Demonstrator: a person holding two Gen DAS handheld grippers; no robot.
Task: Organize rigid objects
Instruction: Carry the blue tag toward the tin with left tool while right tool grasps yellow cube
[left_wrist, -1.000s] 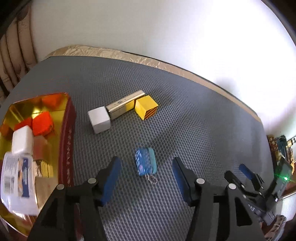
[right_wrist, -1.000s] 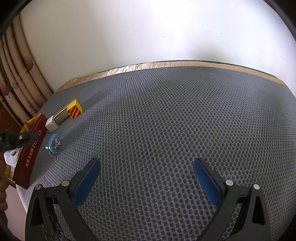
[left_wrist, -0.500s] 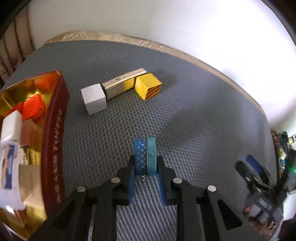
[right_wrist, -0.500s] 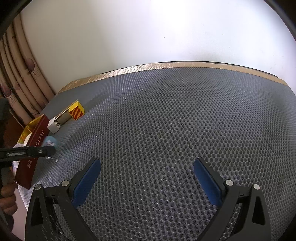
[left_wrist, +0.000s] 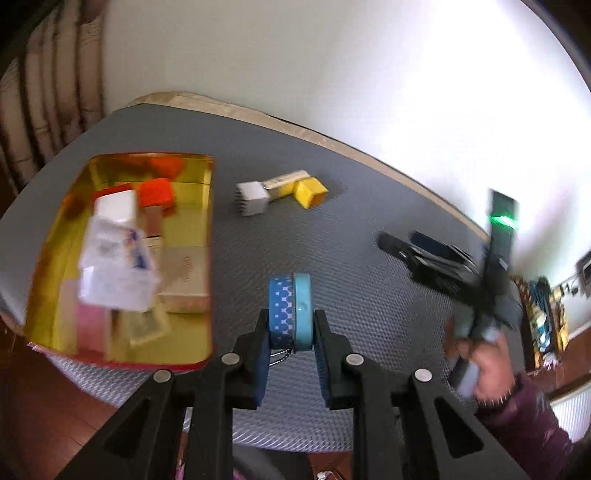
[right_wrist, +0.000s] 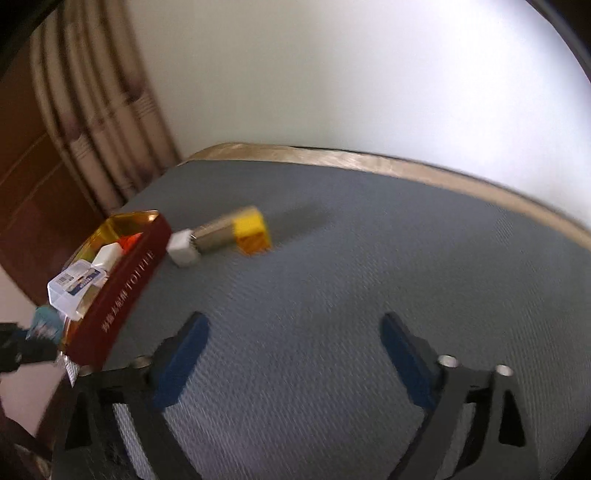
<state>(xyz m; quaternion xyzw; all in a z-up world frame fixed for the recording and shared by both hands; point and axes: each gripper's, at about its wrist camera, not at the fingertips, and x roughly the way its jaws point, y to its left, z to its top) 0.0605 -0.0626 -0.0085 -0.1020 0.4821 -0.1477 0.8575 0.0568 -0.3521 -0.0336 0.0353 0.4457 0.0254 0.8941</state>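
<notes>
My left gripper (left_wrist: 290, 334) pinches a round blue tin (left_wrist: 290, 310); right gripper (right_wrist: 291, 354), closing, spans only honeycomb-textured mat (right_wrist: 332, 295).

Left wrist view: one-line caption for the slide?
Left gripper shut on a small blue tin, beside the gold tray of boxes; three blocks wait on the grey mat.

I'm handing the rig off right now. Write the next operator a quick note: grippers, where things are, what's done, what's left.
Left gripper: shut on the blue tin, lifted off the mat, beside the gold tray.
Right gripper: nothing between its jaws, closing, over bare mat.
Done: several boxes already in the tray.
Left: put the tin in the tray, then the white cube, silver bar and yellow block, which touch in a row on the mat.
</notes>
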